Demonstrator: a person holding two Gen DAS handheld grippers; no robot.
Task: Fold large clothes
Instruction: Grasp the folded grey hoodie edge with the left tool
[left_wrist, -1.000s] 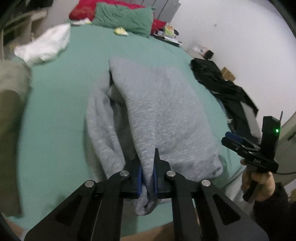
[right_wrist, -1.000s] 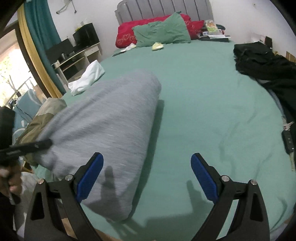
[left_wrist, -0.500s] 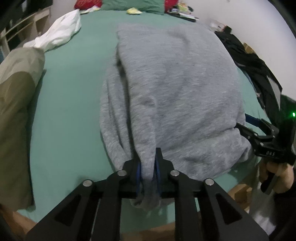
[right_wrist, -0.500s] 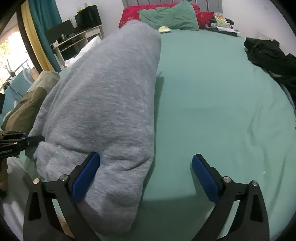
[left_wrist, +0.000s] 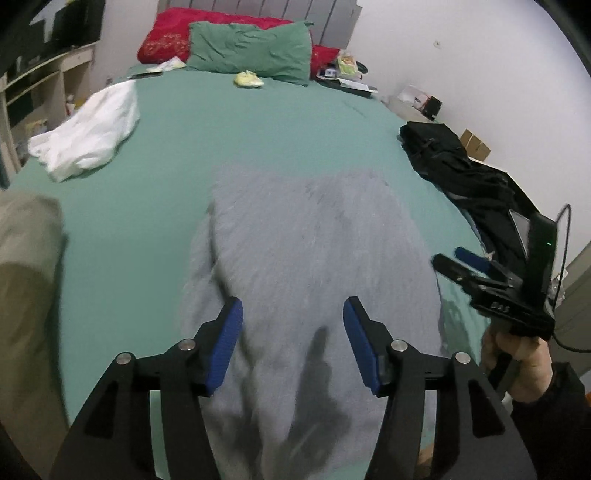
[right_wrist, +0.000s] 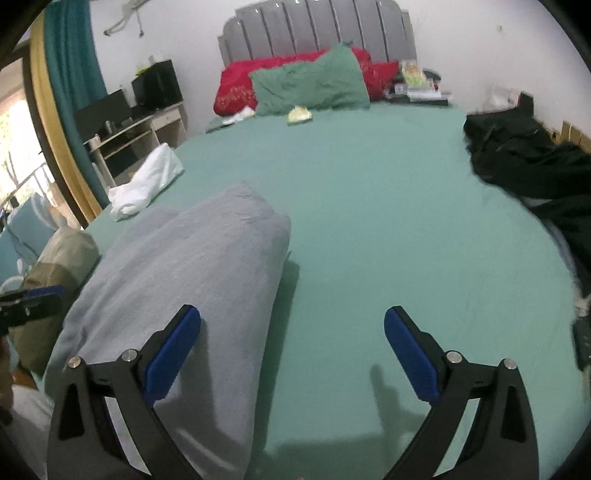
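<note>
Both tongs stand empty, the left tongs (left_wrist: 291, 343) opening over the folded grey sweatshirt (left_wrist: 314, 266) and the right tongs (right_wrist: 291, 350) wide at its 3 o'clock edge, so the fold looks released and next comes smoothing or setting aside.

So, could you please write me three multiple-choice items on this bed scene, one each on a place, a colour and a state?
1. Where does the white garment lie?
A. on the floor
B. on the green sheet, left of the grey garment
C. on the pillows

2. What colour is the pillow behind the green pillow?
A. red
B. yellow
C. black

3. How is the left hand-held gripper?
A. shut on cloth
B. out of view
C. jaws apart, gripping nothing

Answers: B, it lies on the sheet by the bed's left edge; A, the red pillow shows behind it; C, its pads stand clear above the grey garment.
</note>
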